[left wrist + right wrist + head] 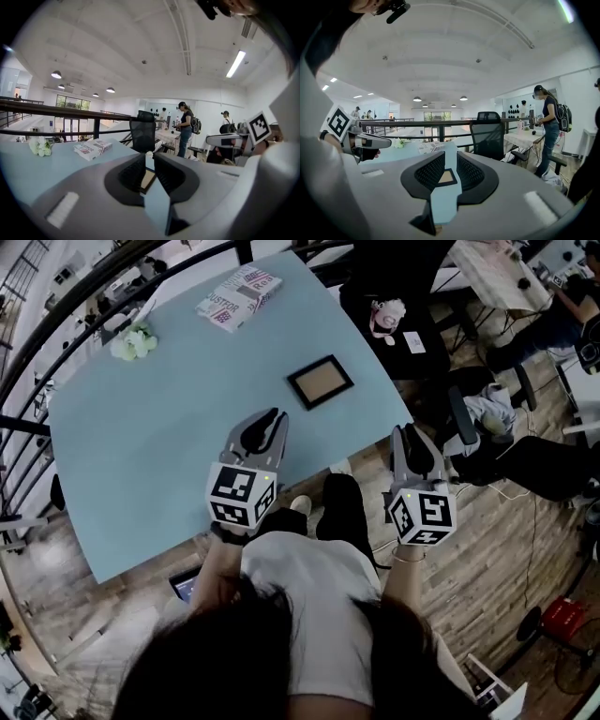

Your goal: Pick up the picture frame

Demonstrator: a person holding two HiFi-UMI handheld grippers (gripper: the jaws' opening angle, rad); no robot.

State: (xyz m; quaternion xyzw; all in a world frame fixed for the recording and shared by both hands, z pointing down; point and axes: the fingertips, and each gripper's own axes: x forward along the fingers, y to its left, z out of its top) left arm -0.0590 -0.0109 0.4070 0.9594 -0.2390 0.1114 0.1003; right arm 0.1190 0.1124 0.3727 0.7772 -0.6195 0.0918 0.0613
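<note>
A small dark picture frame [320, 382] with a tan centre lies flat on the light blue table [150, 446], near its right edge. My left gripper [274, 418] hovers over the table's near edge, short of the frame and a little left of it. My right gripper [410, 431] hangs just off the table's right corner. In the left gripper view the jaws [149, 161] stand a narrow gap apart with nothing between them, and the frame [147, 180] shows through the gap. The right gripper [449, 164] looks the same, slightly parted and empty, with the frame [447, 177] ahead.
A printed box [239, 294] and a bunch of white flowers [133, 343] lie at the table's far side. A black railing [56, 334] curves round the left and far edges. A black office chair [489, 131] stands beyond the right edge. People stand in the background.
</note>
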